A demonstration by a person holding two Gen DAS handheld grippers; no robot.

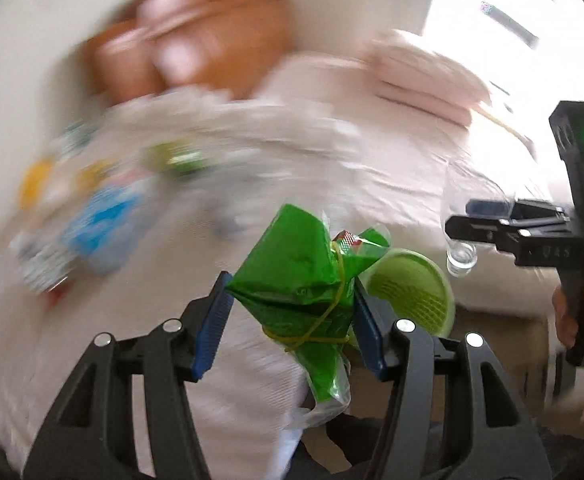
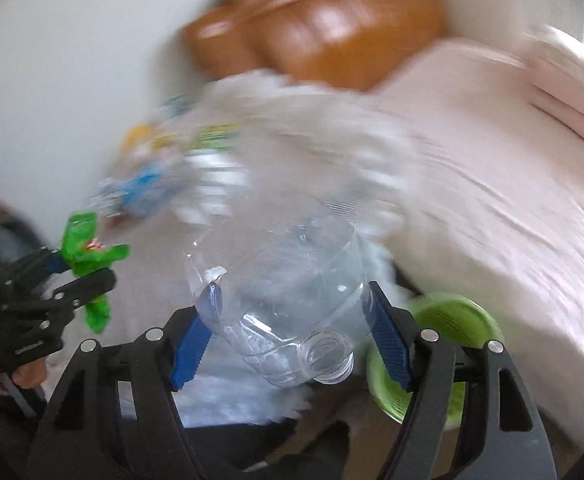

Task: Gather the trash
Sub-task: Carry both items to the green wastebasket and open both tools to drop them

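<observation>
The left gripper [image 1: 292, 312] pinches a green wrapper [image 1: 295, 276] bound with a yellow rubber band, held above the pale pink bedding [image 1: 391, 168]; it looks light, soft and crinkly, and a grip across its bunched middle suits it. To its right, the right gripper [image 2: 292, 332] clamps a clear plastic bottle [image 2: 284, 300] across its body. It looks empty, light, slippery and easily crushed. A green bin [image 2: 451, 320] sits below.

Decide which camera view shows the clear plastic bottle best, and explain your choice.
The right wrist view: the clear plastic bottle fills the centre, sharp, between the right claw's blue pads. The left wrist view shows it only small, at the right edge.
</observation>
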